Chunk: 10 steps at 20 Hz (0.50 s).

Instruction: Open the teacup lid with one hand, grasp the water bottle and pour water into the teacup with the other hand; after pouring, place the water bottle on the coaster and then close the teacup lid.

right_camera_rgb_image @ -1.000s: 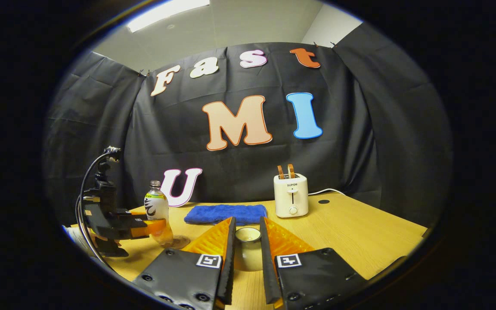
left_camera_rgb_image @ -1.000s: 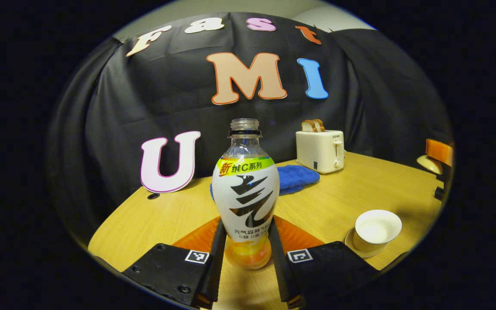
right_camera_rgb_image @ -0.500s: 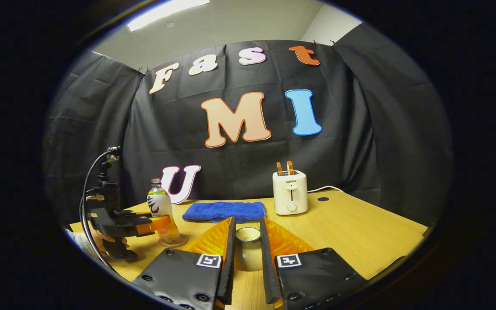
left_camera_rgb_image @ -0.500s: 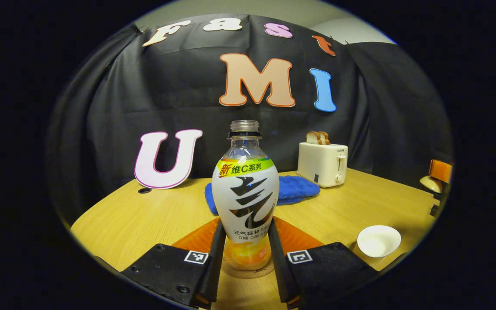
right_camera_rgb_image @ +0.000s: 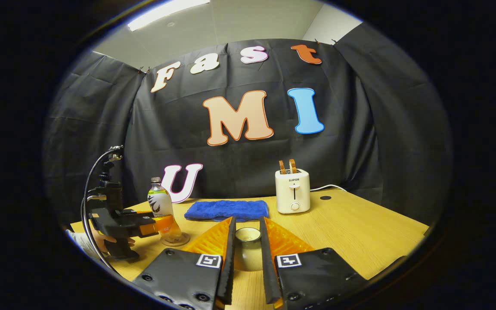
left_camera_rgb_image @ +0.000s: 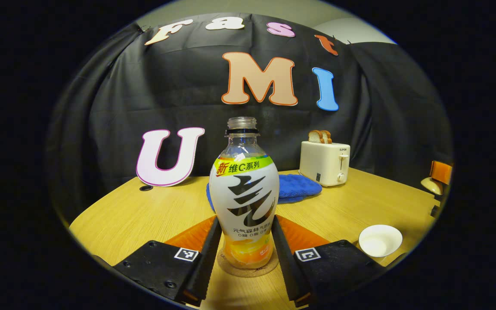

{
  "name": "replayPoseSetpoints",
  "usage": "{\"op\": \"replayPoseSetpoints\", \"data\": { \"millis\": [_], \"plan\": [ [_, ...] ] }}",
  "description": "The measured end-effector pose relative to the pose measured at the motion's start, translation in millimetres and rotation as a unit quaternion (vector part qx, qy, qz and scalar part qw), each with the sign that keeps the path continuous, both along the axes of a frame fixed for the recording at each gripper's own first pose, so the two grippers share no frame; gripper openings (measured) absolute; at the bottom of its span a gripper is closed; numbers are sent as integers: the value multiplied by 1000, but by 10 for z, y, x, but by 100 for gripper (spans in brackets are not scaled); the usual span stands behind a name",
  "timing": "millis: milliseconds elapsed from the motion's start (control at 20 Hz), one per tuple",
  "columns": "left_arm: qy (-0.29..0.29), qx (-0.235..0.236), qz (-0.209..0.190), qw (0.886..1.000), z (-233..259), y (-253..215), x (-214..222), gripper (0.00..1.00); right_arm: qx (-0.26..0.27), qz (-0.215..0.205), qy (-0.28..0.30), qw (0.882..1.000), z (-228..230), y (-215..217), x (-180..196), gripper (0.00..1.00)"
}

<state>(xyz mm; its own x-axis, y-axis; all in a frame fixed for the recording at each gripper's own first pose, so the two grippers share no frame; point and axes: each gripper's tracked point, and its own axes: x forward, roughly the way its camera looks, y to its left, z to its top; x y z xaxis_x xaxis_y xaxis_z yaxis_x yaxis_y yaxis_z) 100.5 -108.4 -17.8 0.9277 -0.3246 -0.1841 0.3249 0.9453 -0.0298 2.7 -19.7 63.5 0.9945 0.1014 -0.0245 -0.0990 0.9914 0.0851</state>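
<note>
- Since a moment ago my left gripper (left_camera_rgb_image: 244, 258) has widened; its fingers now stand apart beside the clear label-wrapped water bottle (left_camera_rgb_image: 244, 202), uncapped and upright on the round cork coaster (left_camera_rgb_image: 248, 268).
- My right gripper (right_camera_rgb_image: 247, 258) stays clamped on the cream teacup lid (right_camera_rgb_image: 248, 249).
- I see the open white teacup (left_camera_rgb_image: 379, 240) on the wooden table (left_camera_rgb_image: 144, 215), right of the bottle.

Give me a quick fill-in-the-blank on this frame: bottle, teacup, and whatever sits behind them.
1. The bottle stands upright on a round ___.
2. The teacup stands open; its ___ sits between the fingers of the right gripper.
3. The cloth lying behind the bottle is coloured ___.

Missing words: coaster; lid; blue.
</note>
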Motion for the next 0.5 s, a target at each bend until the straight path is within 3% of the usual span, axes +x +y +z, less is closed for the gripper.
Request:
{"op": "replayPoseSetpoints", "data": {
  "millis": [200, 350, 500],
  "plan": [
    [2, 9, 3, 1000, -49, 21, -2, 72, 1, 3, 0, 1000, -9, 39, -5, 30],
    [6, 4, 10, 1000, -93, 48, 1, 84, 5, 10, -1, 1000, -28, 102, 15, 30],
    [15, 4, 13, 1000, -181, 60, -28, 87, 5, 17, 6, 1000, -134, 184, 61, 30]
  ]
}}
